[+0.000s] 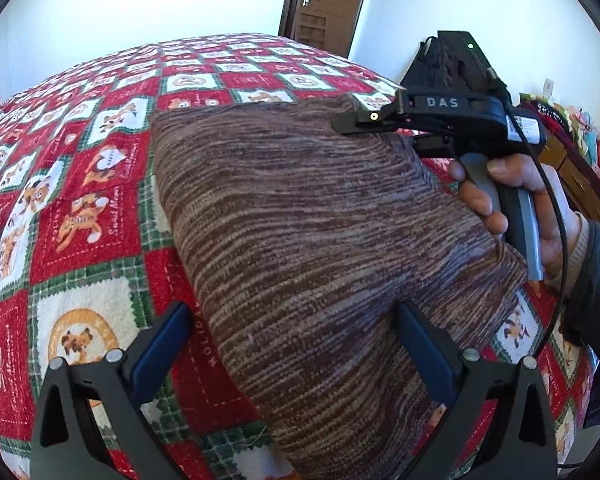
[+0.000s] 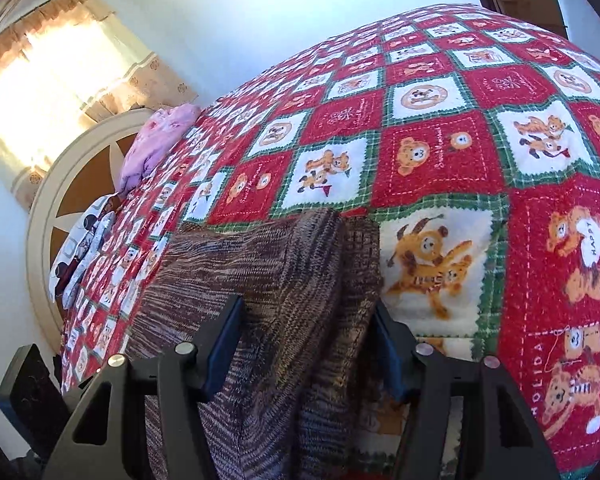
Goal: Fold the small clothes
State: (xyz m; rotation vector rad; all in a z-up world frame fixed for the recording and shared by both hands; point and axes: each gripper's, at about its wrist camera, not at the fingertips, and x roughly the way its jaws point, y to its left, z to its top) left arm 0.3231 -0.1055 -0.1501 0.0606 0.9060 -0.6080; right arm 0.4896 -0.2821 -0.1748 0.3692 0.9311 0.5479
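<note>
Brown-and-tan striped knit garment (image 1: pixel 300 216) lies spread on the bed's red, white and green teddy-bear patchwork quilt (image 1: pixel 80 184), flat support presumably chosen for folding. Left tool (image 1: pixel 296 344): wide open, fingers straddling the garment's near edge, gripping nothing. Right tool (image 2: pixel 308 340): partly open, fingers either side of a raised fold of knit; whether the pads press the fabric, cannot tell. Likely both positioned to take edges.

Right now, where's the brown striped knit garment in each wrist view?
Left wrist: brown knit garment fills the centre, running from upper middle to bottom edge.
Right wrist: the garment sits lower centre-left, bunched between the fingers.
Shared landmark: red teddy-bear quilt beneath it.
</note>
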